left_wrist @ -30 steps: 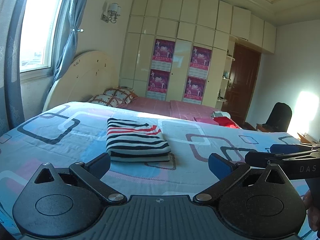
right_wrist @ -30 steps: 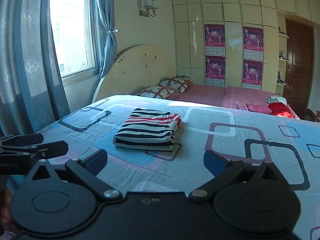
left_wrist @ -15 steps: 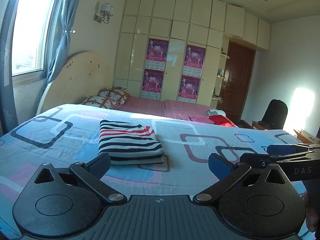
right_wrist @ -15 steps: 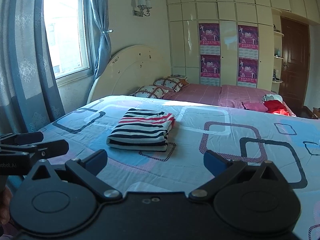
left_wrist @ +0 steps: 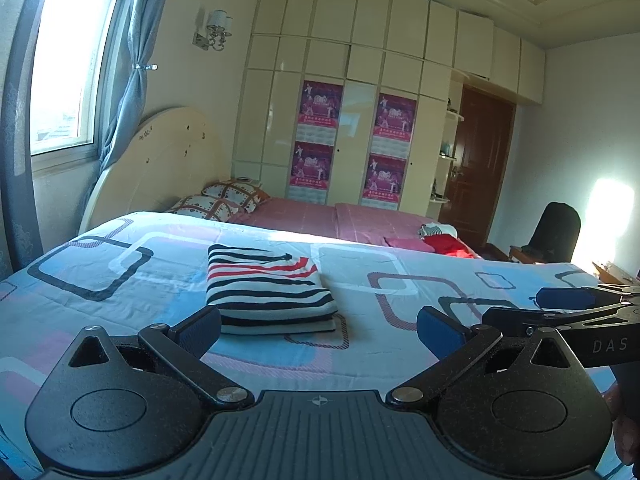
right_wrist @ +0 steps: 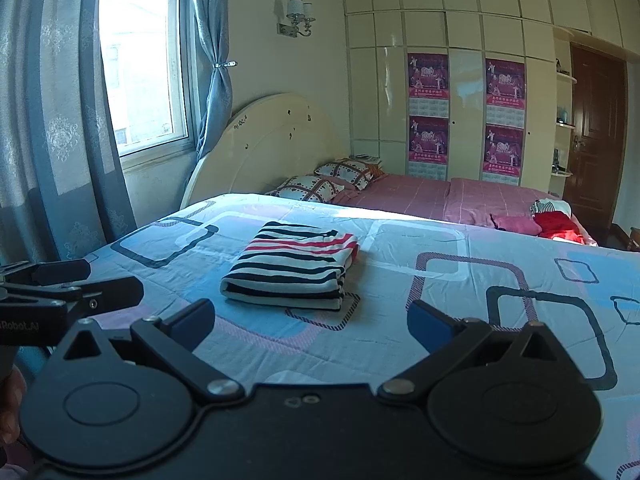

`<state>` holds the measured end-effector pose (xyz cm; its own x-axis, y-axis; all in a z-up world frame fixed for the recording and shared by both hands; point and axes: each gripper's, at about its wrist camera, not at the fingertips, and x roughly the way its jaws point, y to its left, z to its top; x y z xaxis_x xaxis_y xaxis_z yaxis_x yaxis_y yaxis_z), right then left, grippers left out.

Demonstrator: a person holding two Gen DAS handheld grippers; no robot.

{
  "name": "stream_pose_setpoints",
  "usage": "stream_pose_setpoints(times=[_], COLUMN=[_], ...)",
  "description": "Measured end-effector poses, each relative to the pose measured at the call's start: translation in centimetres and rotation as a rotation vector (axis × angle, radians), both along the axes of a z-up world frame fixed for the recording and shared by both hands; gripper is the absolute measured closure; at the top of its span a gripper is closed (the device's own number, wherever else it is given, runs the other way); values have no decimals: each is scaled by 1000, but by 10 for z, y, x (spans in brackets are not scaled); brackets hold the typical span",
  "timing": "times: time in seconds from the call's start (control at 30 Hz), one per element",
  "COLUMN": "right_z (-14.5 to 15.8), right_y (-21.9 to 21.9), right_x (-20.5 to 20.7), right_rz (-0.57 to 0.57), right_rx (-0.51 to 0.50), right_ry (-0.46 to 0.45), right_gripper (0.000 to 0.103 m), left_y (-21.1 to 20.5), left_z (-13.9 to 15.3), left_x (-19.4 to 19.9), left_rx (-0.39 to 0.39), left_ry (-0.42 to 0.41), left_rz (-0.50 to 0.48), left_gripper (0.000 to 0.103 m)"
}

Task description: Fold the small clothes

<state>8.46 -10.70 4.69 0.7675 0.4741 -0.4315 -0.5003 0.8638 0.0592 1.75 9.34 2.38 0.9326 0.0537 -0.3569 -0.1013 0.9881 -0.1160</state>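
— While both tools hover above the bed [left_wrist: 120,280], where is the garment?
— A folded striped garment [left_wrist: 268,288] lies flat on the patterned quilt [right_wrist: 440,280], ahead of both.
— And the jaws?
— The left hand-held gripper [left_wrist: 319,326] is spread wide and empty; the right hand-held gripper [right_wrist: 311,320] likewise, apart from the cloth. Red clothes [right_wrist: 554,224] sit far back.
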Motion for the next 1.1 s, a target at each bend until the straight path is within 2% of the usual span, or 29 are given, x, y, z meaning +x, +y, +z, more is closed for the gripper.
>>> stream_pose_setpoints(times=[1.1], right_z=[4], right_y=[-2], right_x=[-1], right_rz=[0], right_rx=[-9], right_ry=[-11], right_gripper=[1], left_y=[-1], left_z=[0], left_x=[5], left_rx=[-5], left_ry=[2], left_rz=[5], left_gripper=[0])
